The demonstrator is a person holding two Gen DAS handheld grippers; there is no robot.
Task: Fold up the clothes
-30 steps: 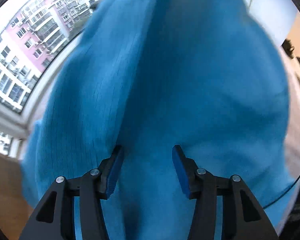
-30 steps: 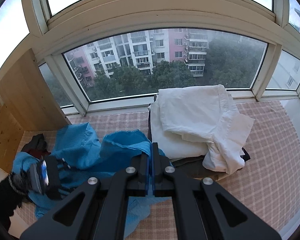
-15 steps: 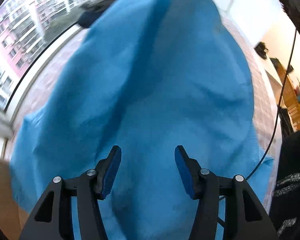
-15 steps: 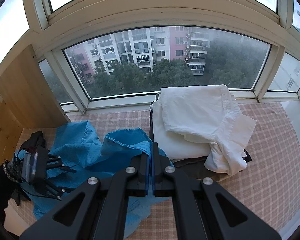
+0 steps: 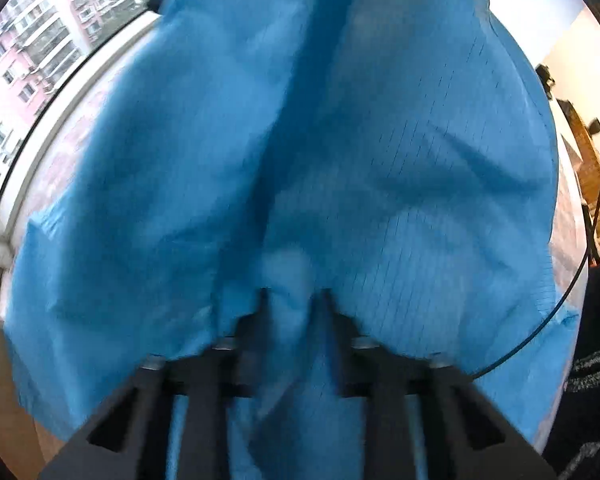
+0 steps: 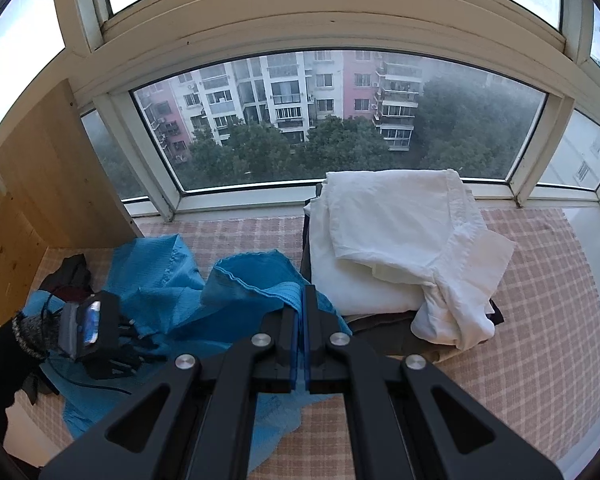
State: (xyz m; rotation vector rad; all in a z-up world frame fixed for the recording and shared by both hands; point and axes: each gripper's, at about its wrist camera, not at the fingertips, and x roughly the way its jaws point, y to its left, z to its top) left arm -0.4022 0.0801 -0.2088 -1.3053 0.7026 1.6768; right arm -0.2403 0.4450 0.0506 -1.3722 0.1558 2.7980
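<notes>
Blue garment [image 6: 172, 304] lies crumpled on the checked mat [image 6: 548, 320], left of the white folded stack [image 6: 392, 248] by the window. Your right gripper [image 6: 303, 320] is clamped on a raised edge of it, jaws fully together w/ cloth pinched between. Your left gripper [image 5: 294, 300] has just been closing; a ridge of the same fabric sits between the pads, which look pressed on it, though the left wrist view is blurred.

Risks:
- Left pinch looks like a mid-panel bunch, not a hem or corner. If you lift from there, the fold line prob. comes out crooked.
- Bunch may be several layers; pull apart and you drag extra cloth w/ it.
- Black cable [image 5: 580, 288] runs beside the left tool, could snag the fabric.
- Garment edge is just beside the stack; a wide sweep may topple it
</notes>
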